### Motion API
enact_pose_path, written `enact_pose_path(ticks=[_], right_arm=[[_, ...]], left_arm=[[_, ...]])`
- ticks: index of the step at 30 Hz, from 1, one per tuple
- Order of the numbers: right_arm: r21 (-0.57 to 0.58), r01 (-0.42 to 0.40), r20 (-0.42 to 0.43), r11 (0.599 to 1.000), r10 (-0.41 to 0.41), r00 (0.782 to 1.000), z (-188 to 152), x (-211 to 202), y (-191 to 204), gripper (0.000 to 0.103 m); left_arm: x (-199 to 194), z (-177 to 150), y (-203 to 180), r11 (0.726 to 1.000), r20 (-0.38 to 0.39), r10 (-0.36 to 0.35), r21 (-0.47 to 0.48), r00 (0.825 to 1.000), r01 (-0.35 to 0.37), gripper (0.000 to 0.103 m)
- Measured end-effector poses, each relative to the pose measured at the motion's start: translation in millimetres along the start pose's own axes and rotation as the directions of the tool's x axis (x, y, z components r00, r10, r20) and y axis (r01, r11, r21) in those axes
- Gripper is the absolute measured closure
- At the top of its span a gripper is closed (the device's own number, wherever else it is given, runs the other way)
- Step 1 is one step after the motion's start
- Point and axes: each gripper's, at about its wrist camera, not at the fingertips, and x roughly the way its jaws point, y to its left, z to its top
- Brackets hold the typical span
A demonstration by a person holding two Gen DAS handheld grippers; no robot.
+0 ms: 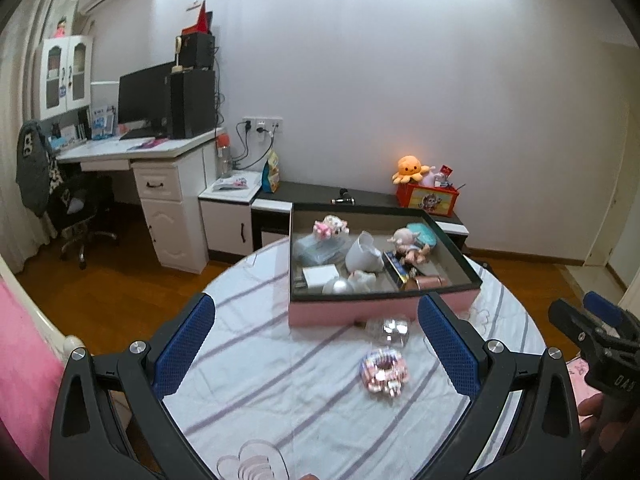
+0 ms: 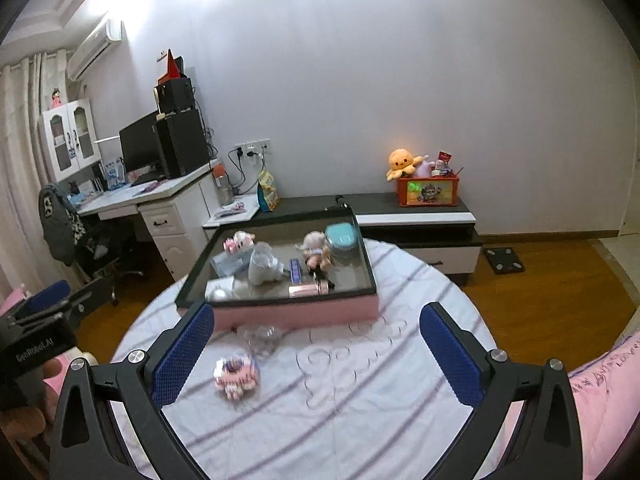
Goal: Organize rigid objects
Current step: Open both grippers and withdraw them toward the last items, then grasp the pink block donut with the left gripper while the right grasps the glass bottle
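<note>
A pink box with a dark rim stands on the round table and holds several toys and small items. In front of it lie a clear plastic piece and a small pink-and-white block toy. My left gripper is open and empty, held above the table short of both items. My right gripper is open and empty, also above the table, with the block toy near its left finger. Each gripper shows at the edge of the other's view.
The table wears a white cloth with purple stripes. Behind it stand a low dark cabinet with a red toy box, a white desk with a monitor, and an office chair. Pink bedding lies right.
</note>
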Motion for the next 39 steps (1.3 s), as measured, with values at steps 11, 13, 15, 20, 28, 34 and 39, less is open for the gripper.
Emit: enact_pose_path(ticks=[11, 13, 15, 20, 28, 34, 39], right_arm=[[0.0, 0.011, -0.049, 1.0, -0.011, 0.999, -20.6, -4.5, -5.4, 0.0], [-0.001, 0.01, -0.045, 1.0, -0.01, 0.999, -19.5, -5.5, -5.4, 0.0], [-0.004, 0.011, -0.042, 1.0, -0.011, 0.999, -18.3, -6.0, -4.9, 0.0], [0.001, 0.012, -0.046, 1.0, -0.012, 0.999, -18.3, -5.5, -4.1, 0.0], [0.011, 0.013, -0.076, 1.0, -0.012, 0.997, -19.4, 6.3, -10.5, 0.0], [0.024, 0.03, -0.118, 0.999, -0.027, 0.993, -24.1, 22.8, -20.9, 0.0], [0.039, 0.045, -0.151, 0.998, -0.039, 0.988, -27.4, 37.9, -31.9, 0.0]], left_arm=[[-4.0, -32.3, -7.3, 1.0, -0.059, -0.024, 0.009, 0.998, 0.025, 0.0], [-5.0, -32.4, -9.4, 1.0, -0.058, -0.026, 0.013, 0.998, 0.027, 0.0], [-4.7, -32.6, -9.8, 1.0, -0.059, -0.026, 0.013, 0.998, 0.026, 0.0], [-4.0, -32.9, -10.1, 1.0, -0.06, -0.028, 0.013, 0.998, 0.028, 0.0], [11.5, -42.5, -19.8, 0.999, -0.1, -0.045, 0.023, 0.994, 0.047, 0.0], [46.4, -55.9, -38.4, 0.996, -0.182, -0.072, 0.03, 0.981, 0.079, 0.0], [79.9, -63.0, -49.1, 0.997, -0.242, -0.069, 0.021, 0.968, 0.076, 0.0]])
